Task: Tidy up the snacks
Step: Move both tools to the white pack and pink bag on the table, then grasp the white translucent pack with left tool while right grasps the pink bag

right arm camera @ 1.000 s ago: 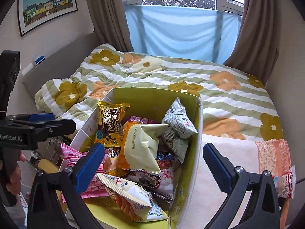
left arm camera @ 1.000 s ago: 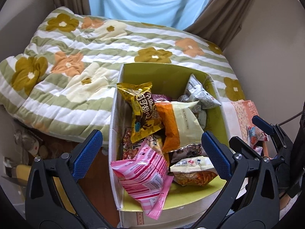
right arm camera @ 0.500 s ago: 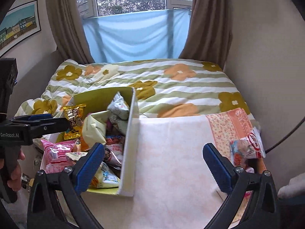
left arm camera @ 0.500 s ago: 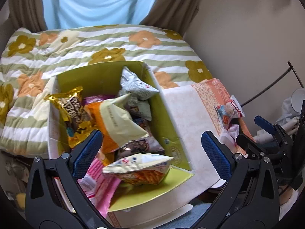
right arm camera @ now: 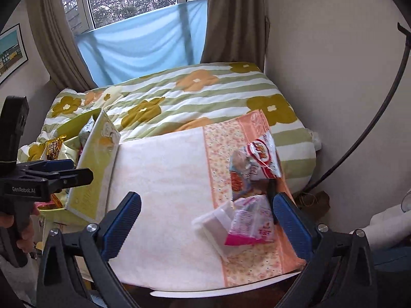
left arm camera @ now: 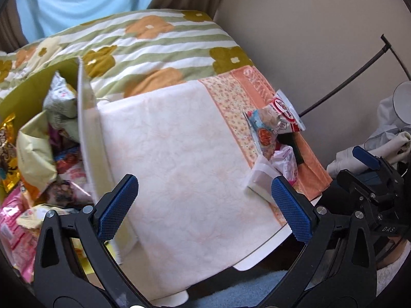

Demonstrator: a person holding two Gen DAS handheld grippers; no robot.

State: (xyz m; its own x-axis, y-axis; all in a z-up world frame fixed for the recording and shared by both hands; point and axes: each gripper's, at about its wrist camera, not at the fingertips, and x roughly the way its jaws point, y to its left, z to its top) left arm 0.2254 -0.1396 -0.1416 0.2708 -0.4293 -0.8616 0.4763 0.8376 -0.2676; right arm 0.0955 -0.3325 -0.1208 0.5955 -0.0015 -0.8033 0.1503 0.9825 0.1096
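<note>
A yellow-green box (right arm camera: 95,164) full of snack packets stands at the left of a towel-covered table (right arm camera: 167,192). The same box (left arm camera: 87,118) shows in the left wrist view with several packets (left arm camera: 36,151) inside. At the table's right lie a red-and-blue snack bag (right arm camera: 254,164), a pink packet (right arm camera: 251,220) and a clear white packet (right arm camera: 213,223). My right gripper (right arm camera: 205,220) is open, low over the towel, with the pink packet just inside its right finger. My left gripper (left arm camera: 203,205) is open and empty above the towel. The red-and-blue bag (left arm camera: 272,125) lies ahead of it, to the right.
A bed with a flowered, green-striped quilt (right arm camera: 195,95) lies behind the table. A wall (right arm camera: 334,77) closes the right side, with a dark curved rod (right arm camera: 380,118) against it. A hand (right arm camera: 15,228) holds the left gripper's handle at the left edge.
Both views have swung right, from the snack box to the towel and the loose packets at the table's right. Both grippers stay open.
</note>
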